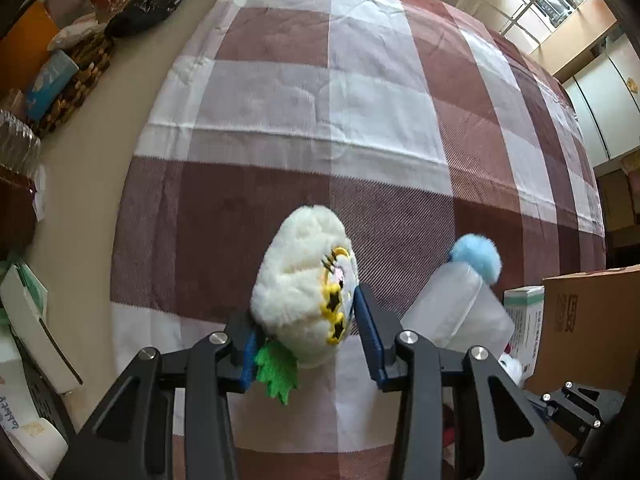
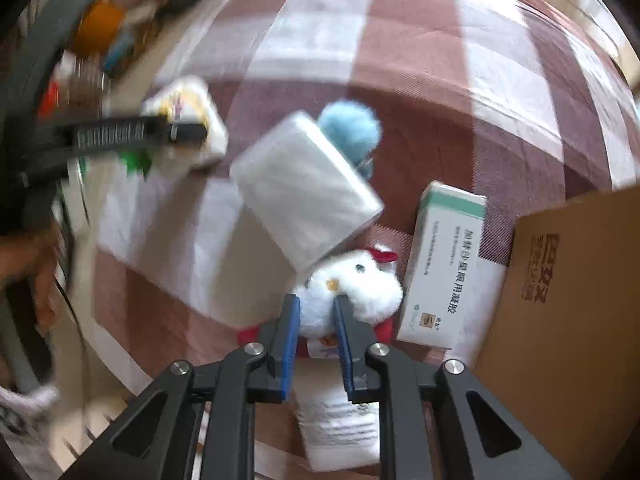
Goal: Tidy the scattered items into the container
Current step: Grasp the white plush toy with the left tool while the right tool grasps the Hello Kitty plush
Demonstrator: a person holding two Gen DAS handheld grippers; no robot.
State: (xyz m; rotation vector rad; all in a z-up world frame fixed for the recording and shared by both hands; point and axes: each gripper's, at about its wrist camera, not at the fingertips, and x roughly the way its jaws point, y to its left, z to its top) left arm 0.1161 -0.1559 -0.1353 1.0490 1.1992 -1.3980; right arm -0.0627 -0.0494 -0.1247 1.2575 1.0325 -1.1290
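Note:
My left gripper [image 1: 304,312] is shut on a fluffy white plush [image 1: 300,280] with yellow star eyes and a green leaf, over the checked cloth. My right gripper [image 2: 316,304] is shut on a white kitty plush [image 2: 356,284] with a red bow. A translucent plastic box [image 2: 304,192] lies beside a blue pom-pom [image 2: 348,128]; both show in the left wrist view, the box [image 1: 456,308] under the pom-pom [image 1: 478,256]. A white-green medicine box [image 2: 444,264] lies next to the cardboard box [image 2: 560,320], the container, at the right. The left gripper [image 2: 180,132] with its plush shows blurred at the left.
The red and white checked cloth [image 1: 320,120] covers the table. Clutter lines the left edge: a black bag [image 1: 156,0], a beaded mat [image 1: 80,76], packets and a paper roll [image 1: 32,436]. A printed leaflet [image 2: 340,428] lies under my right gripper.

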